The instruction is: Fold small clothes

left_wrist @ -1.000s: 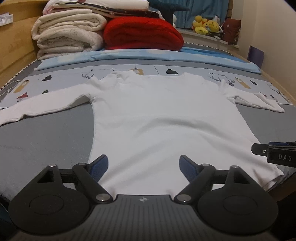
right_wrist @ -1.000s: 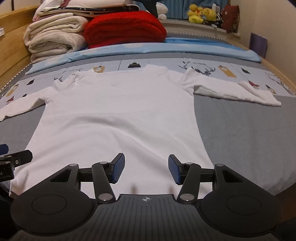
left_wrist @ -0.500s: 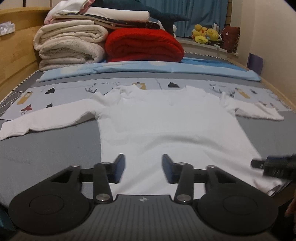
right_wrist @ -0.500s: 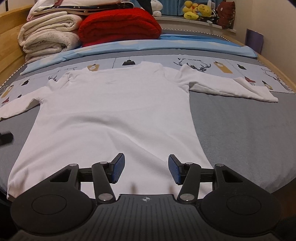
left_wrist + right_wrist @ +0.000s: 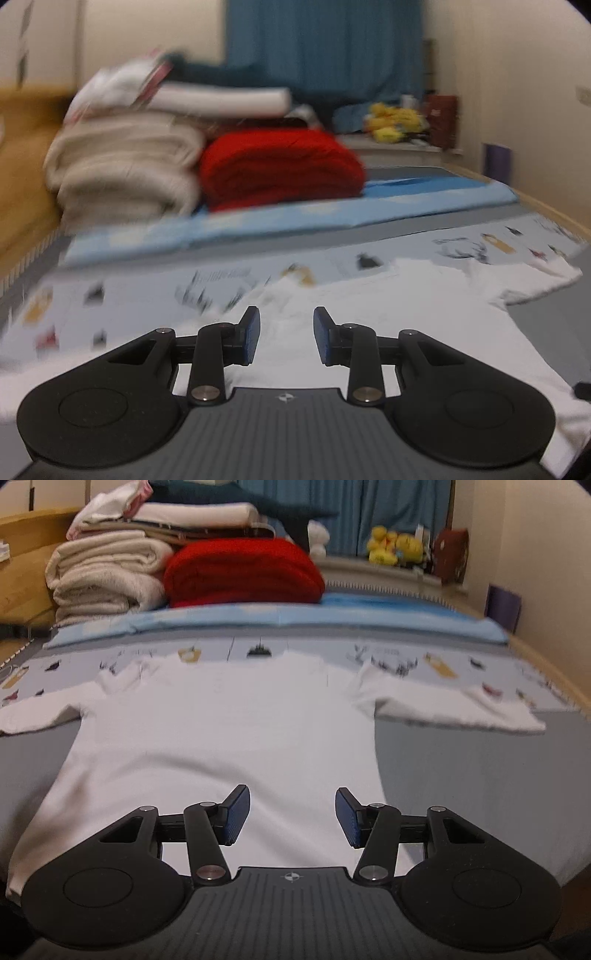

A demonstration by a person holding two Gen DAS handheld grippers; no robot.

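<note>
A white long-sleeved shirt (image 5: 229,731) lies flat, front up, on the grey bed cover, sleeves spread to both sides. In the blurred left wrist view my left gripper (image 5: 286,339) hovers over the shirt (image 5: 406,332) near its collar and left shoulder. Its jaws are closing, a narrow gap still stands between the blue pads, and nothing is pinched. My right gripper (image 5: 291,816) is held open above the lower part of the shirt's body, with cloth below but not between the pads.
Folded cream blankets (image 5: 107,576) and a red blanket (image 5: 243,572) are stacked at the head of the bed behind a light blue mat (image 5: 280,618). Yellow plush toys (image 5: 395,548) sit on a ledge. A wooden frame (image 5: 22,565) borders the left, a wall the right.
My left gripper has travelled forward and upward from the shirt's hem toward its collar, and its jaws have narrowed. It has left the right wrist view. The right gripper has barely moved.
</note>
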